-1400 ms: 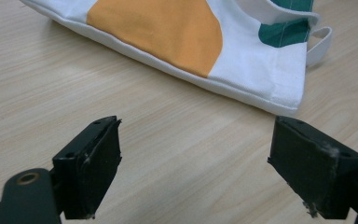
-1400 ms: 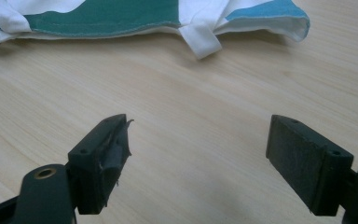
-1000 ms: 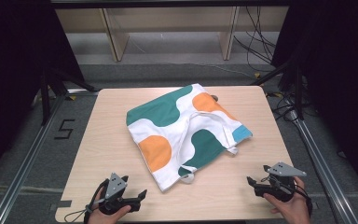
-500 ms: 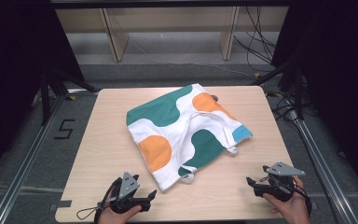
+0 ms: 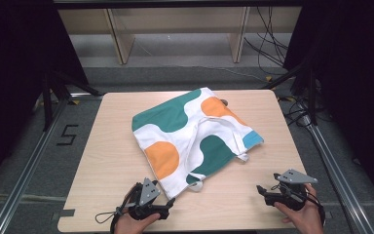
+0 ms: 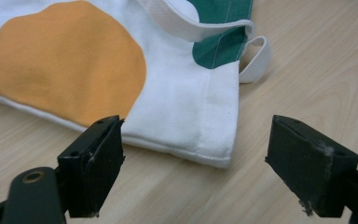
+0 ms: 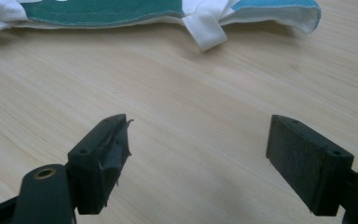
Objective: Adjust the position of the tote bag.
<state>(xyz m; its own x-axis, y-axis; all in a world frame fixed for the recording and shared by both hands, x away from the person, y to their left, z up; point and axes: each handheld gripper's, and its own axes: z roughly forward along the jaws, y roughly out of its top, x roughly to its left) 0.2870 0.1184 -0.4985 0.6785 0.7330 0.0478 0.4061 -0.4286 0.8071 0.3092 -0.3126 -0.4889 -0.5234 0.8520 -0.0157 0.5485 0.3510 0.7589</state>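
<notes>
A cloth bag (image 5: 190,131) patterned in white, green, orange and a bit of blue lies flat and skewed in the middle of the wooden table (image 5: 112,146). My left gripper (image 5: 169,203) is open at the front edge, just short of the bag's near corner. In the left gripper view that white corner (image 6: 214,149) lies a little ahead of the open gripper (image 6: 196,140), with a strap loop (image 6: 256,58) beyond. My right gripper (image 5: 262,191) is open over bare wood at the front right. The right gripper view shows the open gripper (image 7: 198,135) well short of the bag's edge (image 7: 98,14) and a white strap end (image 7: 205,30).
Metal rails (image 5: 24,170) run along both sides of the table. A "5" mark (image 5: 67,135) is on the floor at the left. Wooden shelf legs (image 5: 119,39) stand behind the table, and cables (image 5: 272,44) trail on the floor at the back right.
My left gripper has moved right along the front edge, up to the bag's near corner. The right gripper and the bag have stayed put.
</notes>
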